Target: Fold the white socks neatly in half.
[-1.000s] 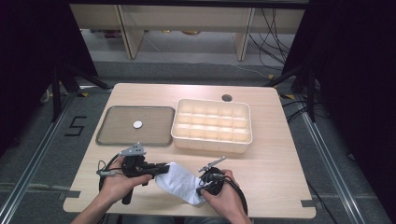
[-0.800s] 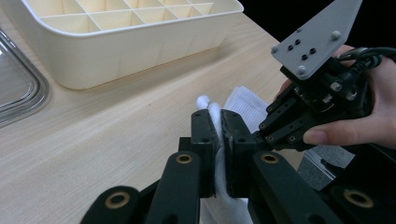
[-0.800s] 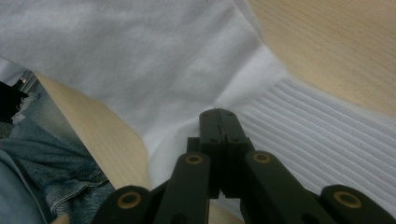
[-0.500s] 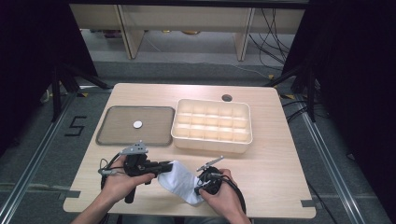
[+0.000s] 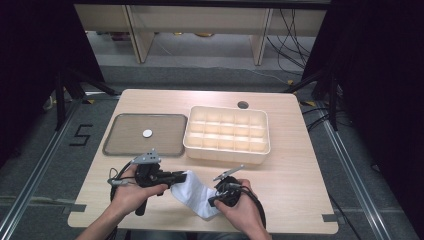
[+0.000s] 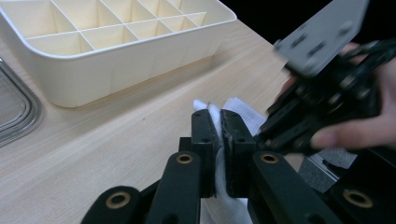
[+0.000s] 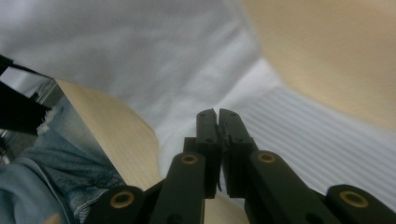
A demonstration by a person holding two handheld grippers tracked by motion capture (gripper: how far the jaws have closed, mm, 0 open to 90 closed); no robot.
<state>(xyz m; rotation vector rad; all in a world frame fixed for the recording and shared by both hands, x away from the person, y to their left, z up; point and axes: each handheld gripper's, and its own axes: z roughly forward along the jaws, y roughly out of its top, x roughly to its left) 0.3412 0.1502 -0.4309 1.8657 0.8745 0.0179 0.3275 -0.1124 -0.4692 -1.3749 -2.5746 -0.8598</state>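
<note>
A white sock [image 5: 192, 196] lies stretched between both grippers near the table's front edge. My left gripper [image 5: 181, 176] holds its upper left end, and in the left gripper view the jaws [image 6: 218, 116] are shut with white fabric [image 6: 239, 108] pinched between them. My right gripper [image 5: 214, 201] is at the sock's lower right end. In the right gripper view its jaws [image 7: 218, 114] are pressed together over the sock's ribbed cuff [image 7: 299, 140], with a thin fabric edge between them. The right gripper [image 6: 327, 88] and its hand also appear at the right of the left gripper view.
A cream box [image 5: 227, 136] divided into several compartments stands behind the grippers, right of centre. A dark tray [image 5: 117, 145] with a small white disc [image 5: 147, 133] lies at the left. A round hole [image 5: 243, 105] is in the tabletop at the back.
Hardly anything: both hands keep their places and grips, and the sock between them has shifted only slightly.
</note>
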